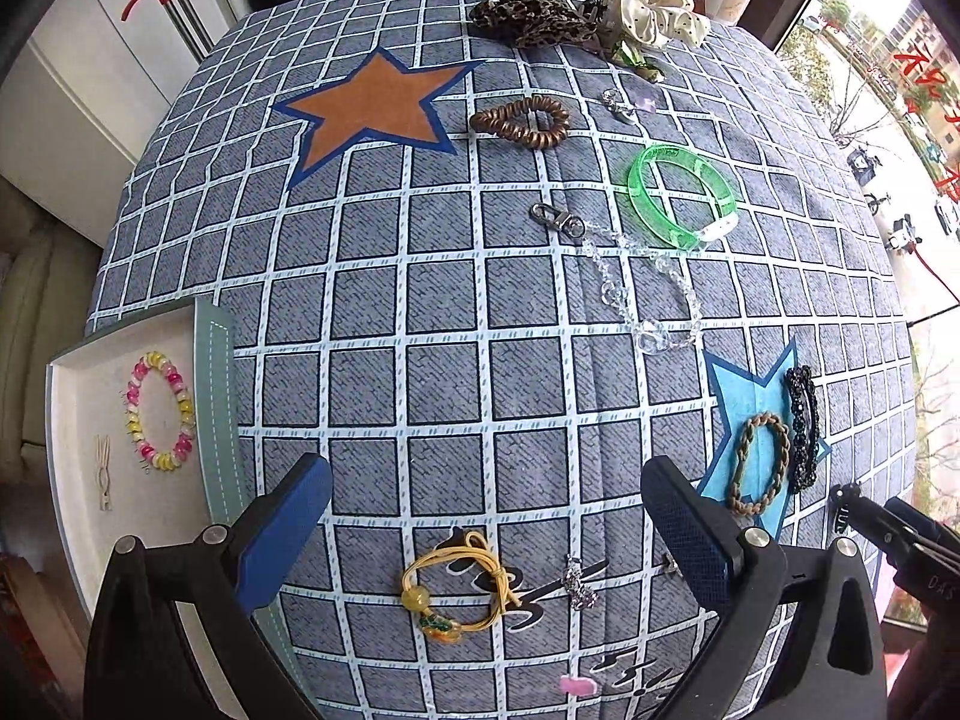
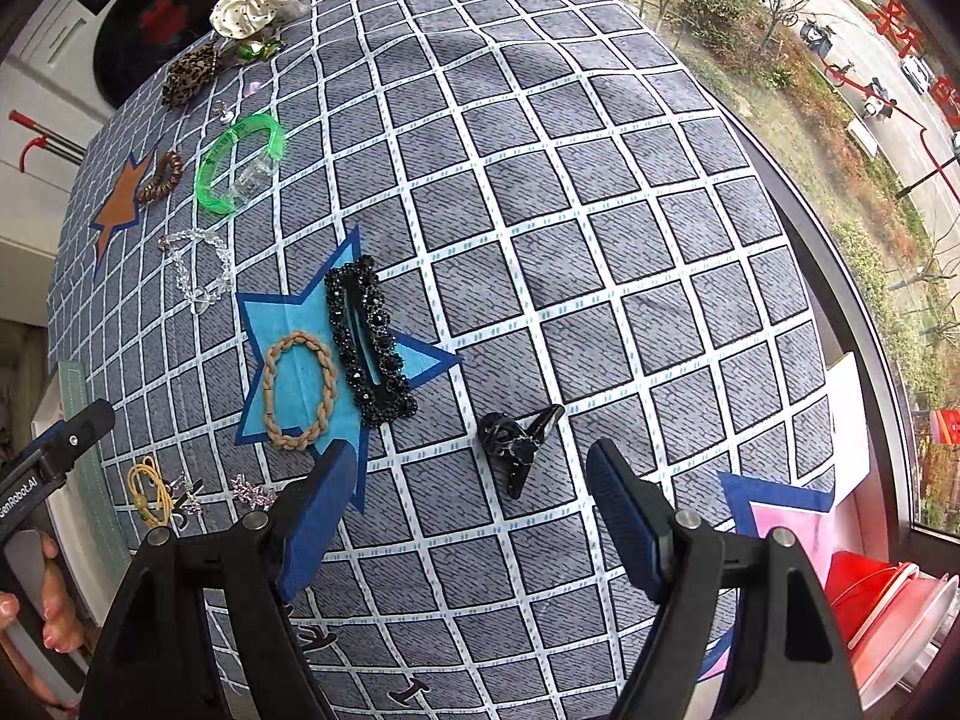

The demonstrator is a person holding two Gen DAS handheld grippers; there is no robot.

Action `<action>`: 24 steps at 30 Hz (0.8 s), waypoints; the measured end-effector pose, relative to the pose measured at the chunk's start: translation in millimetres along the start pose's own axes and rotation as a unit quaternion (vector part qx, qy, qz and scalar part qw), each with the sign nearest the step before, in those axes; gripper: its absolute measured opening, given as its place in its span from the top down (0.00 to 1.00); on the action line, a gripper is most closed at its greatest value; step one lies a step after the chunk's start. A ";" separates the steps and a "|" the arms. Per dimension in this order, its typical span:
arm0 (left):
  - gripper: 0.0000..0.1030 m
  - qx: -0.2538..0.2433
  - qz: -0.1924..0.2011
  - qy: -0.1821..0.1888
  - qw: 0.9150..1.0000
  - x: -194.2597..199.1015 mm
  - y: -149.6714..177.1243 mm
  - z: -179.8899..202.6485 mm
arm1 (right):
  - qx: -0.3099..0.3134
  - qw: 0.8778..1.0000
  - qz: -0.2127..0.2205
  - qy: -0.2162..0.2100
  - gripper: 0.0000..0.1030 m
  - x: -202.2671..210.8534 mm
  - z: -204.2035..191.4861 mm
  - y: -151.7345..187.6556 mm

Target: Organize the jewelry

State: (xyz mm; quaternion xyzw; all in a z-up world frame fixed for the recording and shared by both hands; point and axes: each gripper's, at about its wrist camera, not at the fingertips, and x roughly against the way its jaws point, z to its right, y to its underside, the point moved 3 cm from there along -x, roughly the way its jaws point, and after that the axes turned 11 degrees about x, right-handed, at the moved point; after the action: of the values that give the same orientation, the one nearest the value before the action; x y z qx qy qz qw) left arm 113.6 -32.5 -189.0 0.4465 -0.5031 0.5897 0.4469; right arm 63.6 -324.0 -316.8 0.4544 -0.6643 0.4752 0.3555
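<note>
Black hair clip (image 2: 521, 443) flat, narrow end toward upper right; right gripper (image 2: 471, 516) agape.

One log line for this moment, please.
left claw open | right claw open | white tray: pink-yellow beaded bracelet | yellow cord bracelet on cloth

Each gripper, left (image 1: 486, 510) and right (image 2: 471, 501), is built from black wedge-shaped arms tipped with blue textured pads (image 2: 318, 516) and fastened with round silver screws (image 2: 687, 518). White "GenRobot.AI" lettering is printed on the left gripper's black body. Bare skin and painted fingernails are seen on the left hand (image 2: 51, 612).
</note>
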 end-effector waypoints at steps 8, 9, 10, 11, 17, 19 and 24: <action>0.00 0.034 -0.015 0.016 0.999 -20.4 -19.3 27.0 | -0.011 1.000 -0.005 0.007 0.21 -10.8 18.5 4.8; 0.00 0.041 -0.016 0.017 0.999 -23.0 -21.8 29.2 | -0.010 1.000 -0.005 0.008 0.21 -11.7 19.8 5.5; 0.00 0.047 -0.017 0.017 0.999 -25.5 -24.2 31.0 | -0.009 1.000 -0.006 0.008 0.21 -13.0 21.1 5.7; 0.00 0.053 -0.018 0.016 0.998 -28.3 -26.7 32.9 | -0.009 1.000 -0.006 0.009 0.21 -14.5 22.3 5.8; 0.00 0.081 -0.017 0.008 0.997 -43.9 -40.5 42.9 | -0.017 1.000 -0.008 0.006 0.21 -23.1 31.2 7.3; 0.00 0.087 -0.013 0.003 0.996 -47.4 -45.1 45.9 | -0.017 1.000 -0.008 0.006 0.21 -26.0 33.6 7.8; 0.00 0.090 -0.013 -0.015 0.996 -61.0 -55.7 59.9 | -0.010 1.000 -0.005 0.013 0.21 -36.3 40.4 10.0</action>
State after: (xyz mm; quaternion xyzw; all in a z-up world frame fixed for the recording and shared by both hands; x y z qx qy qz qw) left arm 184.9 -91.5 -232.1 0.5000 -0.4491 0.6199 0.4048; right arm 64.7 -351.5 -364.7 0.4481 -0.6619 0.4727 0.3709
